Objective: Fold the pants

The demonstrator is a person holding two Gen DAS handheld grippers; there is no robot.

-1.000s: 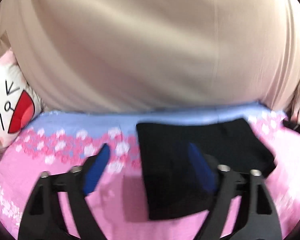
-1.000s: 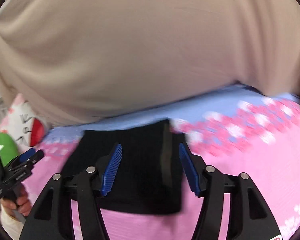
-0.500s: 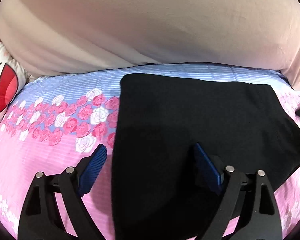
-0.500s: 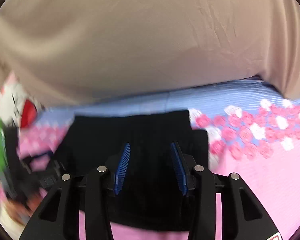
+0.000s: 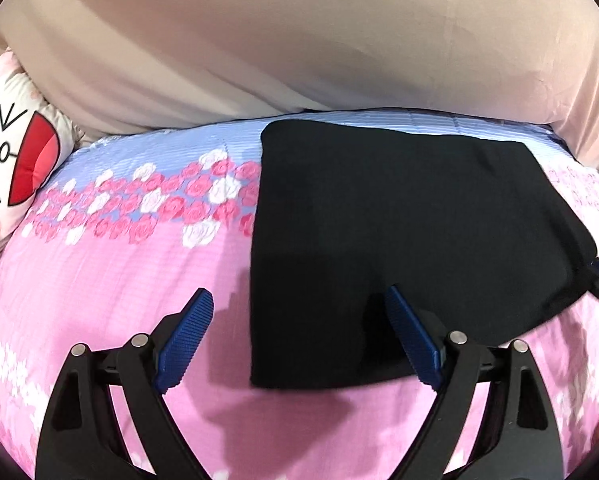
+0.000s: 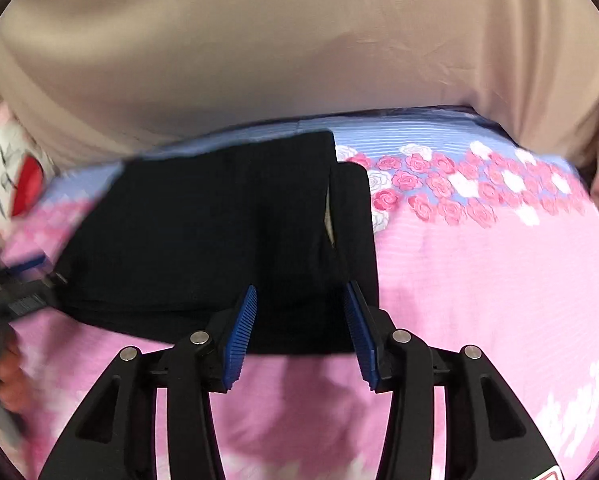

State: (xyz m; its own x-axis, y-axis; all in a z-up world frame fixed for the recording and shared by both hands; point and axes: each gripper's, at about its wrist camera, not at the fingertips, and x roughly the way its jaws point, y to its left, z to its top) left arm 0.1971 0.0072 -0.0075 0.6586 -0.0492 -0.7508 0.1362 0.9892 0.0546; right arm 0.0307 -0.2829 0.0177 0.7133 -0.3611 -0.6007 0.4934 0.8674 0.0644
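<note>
Left wrist view: the left claw (image 5: 299,332) gapes wide, empty, its left finger over the pink bedspread (image 5: 111,280), its right finger over the folded black pants (image 5: 399,232). Right wrist view: the right claw (image 6: 301,326), jaws narrowed within the last second but pinching nothing, hangs above the pants' near right corner.

Probably a home bedroom: floral bedsheet (image 5: 111,292), cartoon pillow (image 5: 15,160).
</note>
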